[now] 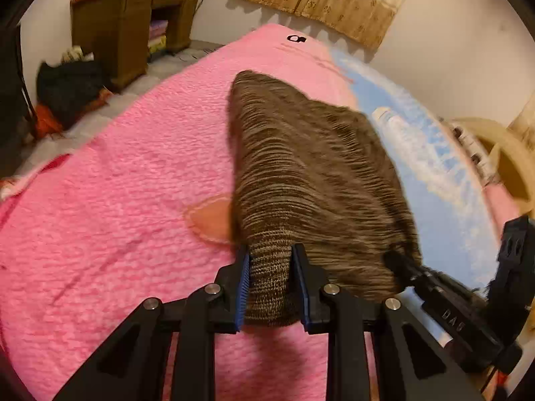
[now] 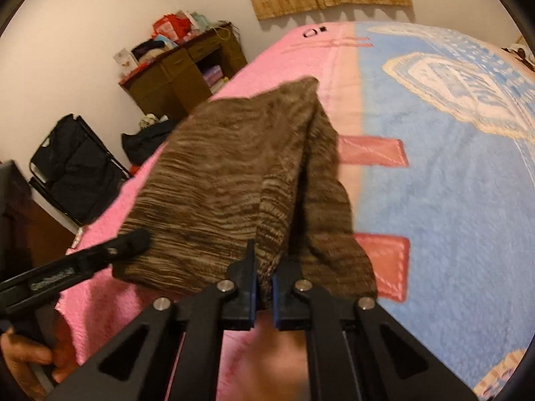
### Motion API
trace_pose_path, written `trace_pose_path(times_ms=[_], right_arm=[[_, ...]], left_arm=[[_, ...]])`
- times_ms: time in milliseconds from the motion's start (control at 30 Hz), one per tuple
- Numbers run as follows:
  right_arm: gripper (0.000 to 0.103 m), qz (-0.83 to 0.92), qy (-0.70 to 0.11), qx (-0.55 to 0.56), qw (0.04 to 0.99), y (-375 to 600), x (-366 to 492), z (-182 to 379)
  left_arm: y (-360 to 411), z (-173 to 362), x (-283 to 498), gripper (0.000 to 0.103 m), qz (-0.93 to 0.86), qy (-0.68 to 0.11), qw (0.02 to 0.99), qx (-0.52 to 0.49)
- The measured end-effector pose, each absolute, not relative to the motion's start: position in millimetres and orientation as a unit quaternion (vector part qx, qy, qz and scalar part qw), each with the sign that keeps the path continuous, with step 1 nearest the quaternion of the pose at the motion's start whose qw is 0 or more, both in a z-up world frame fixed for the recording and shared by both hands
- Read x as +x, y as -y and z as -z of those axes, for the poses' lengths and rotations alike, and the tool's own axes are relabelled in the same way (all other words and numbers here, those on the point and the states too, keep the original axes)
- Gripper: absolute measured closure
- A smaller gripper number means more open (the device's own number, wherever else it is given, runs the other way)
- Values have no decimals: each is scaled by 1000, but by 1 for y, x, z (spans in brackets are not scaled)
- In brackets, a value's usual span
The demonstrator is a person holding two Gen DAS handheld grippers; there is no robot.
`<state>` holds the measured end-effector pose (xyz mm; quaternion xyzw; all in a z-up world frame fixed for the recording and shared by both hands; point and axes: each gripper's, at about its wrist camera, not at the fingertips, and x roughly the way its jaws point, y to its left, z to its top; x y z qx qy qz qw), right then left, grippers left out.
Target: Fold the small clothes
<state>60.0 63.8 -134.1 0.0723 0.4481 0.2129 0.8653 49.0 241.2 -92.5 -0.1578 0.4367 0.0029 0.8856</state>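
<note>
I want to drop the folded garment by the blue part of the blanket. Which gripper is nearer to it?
Right. The right gripper holds the brown striped knit garment at the edge beside the blue blanket section; the left gripper grips it over the pink blanket section, farther off.

The bed [image 2: 451, 183] carried it all, spread with a fleecy blanket [image 1: 117, 200] that ran pink down the left side and blue with pale cloud shapes on the right. Red and salmon patches broke the pink near the colour seam. A brown striped knit garment [image 1: 301, 153] lay on the blanket close to that seam, its far corner resting on the pink, its near edge raised off the cover. At the far end a small black mark sat on the pink
</note>
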Motion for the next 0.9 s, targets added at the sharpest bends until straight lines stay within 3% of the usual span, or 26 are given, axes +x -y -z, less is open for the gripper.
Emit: trace_pose_path(times_ms=[200, 367, 433, 500, 600, 633, 900], right_arm=[[89, -197, -419, 19, 886, -72, 43, 135], [59, -175, -377, 53, 908, -53, 10, 108], [32, -167, -345, 49, 922, -47, -13, 93], [31, -160, -331, 45, 929, -45, -25, 84], [31, -154, -317, 53, 934, -43, -43, 75], [31, -150, -313, 57, 936, -43, -48, 73], [27, -121, -277, 51, 952, -42, -79, 49]], left_arm=[[-242, 112, 47, 75, -8, -425, 892, -153], [-226, 97, 35, 75, -26, -414, 904, -104], [-216, 90, 26, 74, -39, -402, 912, -71], [-206, 86, 13, 71, -46, -393, 918, -42], [-196, 84, -3, 51, -51, -388, 920, -31], [-193, 84, -12, 48, -50, -386, 921, -37], [-177, 77, -40, 48, -25, -388, 918, -77]])
